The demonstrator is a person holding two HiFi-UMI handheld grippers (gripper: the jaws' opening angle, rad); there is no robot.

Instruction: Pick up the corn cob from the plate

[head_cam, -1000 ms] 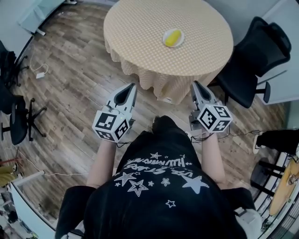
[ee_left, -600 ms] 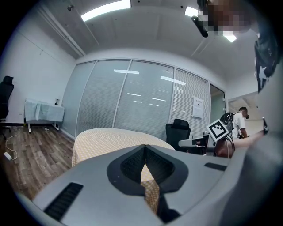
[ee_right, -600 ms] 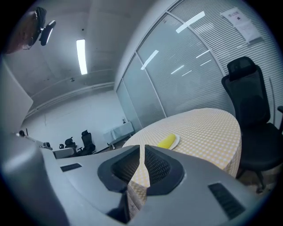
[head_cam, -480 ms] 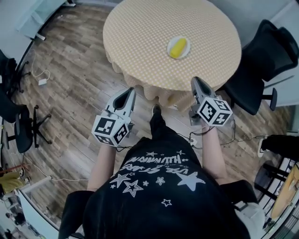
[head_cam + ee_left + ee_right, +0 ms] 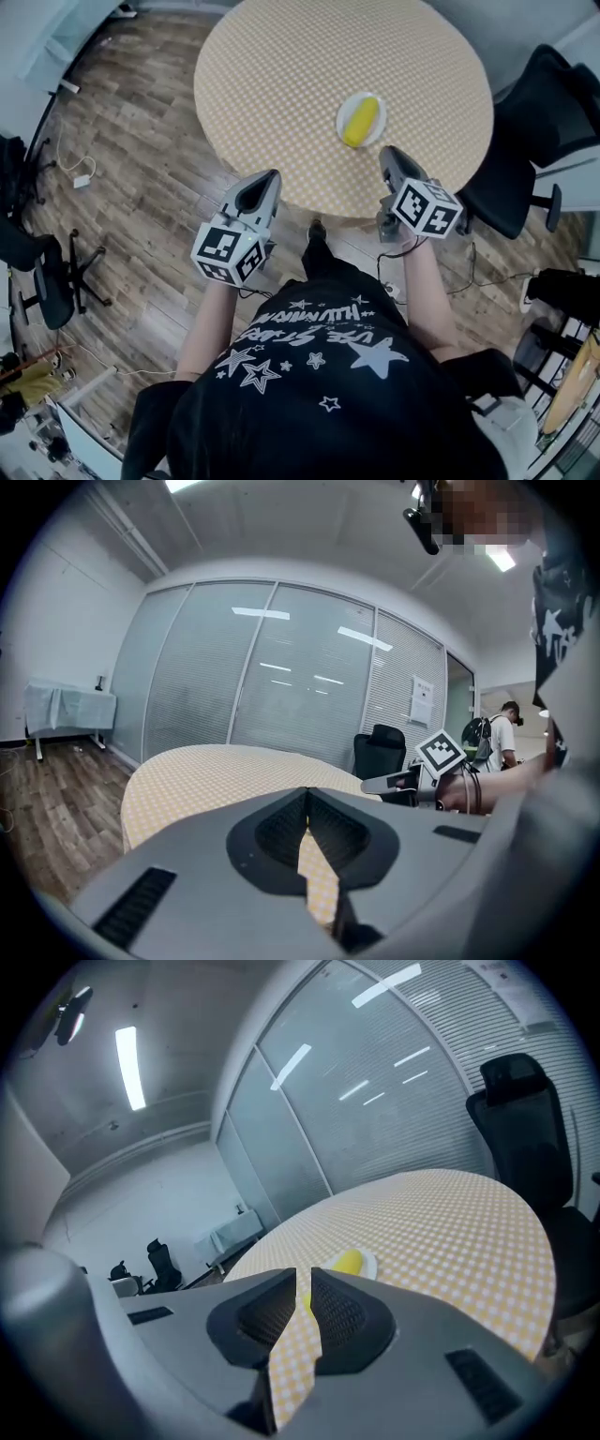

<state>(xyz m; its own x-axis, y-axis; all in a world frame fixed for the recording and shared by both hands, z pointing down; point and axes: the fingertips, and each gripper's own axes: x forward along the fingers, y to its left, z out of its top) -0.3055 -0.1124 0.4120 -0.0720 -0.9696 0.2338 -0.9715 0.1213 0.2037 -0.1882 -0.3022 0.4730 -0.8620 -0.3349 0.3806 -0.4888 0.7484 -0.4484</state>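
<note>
Since left gripper (image 5: 266, 180) and right gripper (image 5: 387, 156) are both pinched together empty, right's gotta spread before straddling the corn cob (image 5: 361, 120) just ahead.

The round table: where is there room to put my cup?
Nearly all the table is bare checked cloth: the whole left half and the far side beyond the plate. The only busy spot is the near right, where the plate holds the corn cob, by the right gripper.

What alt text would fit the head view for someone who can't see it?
A yellow corn cob lies on a white plate on a round checked table, just beyond the right gripper. The left gripper is held at the table's near edge too. Both grippers' jaws are shut and empty.
</note>
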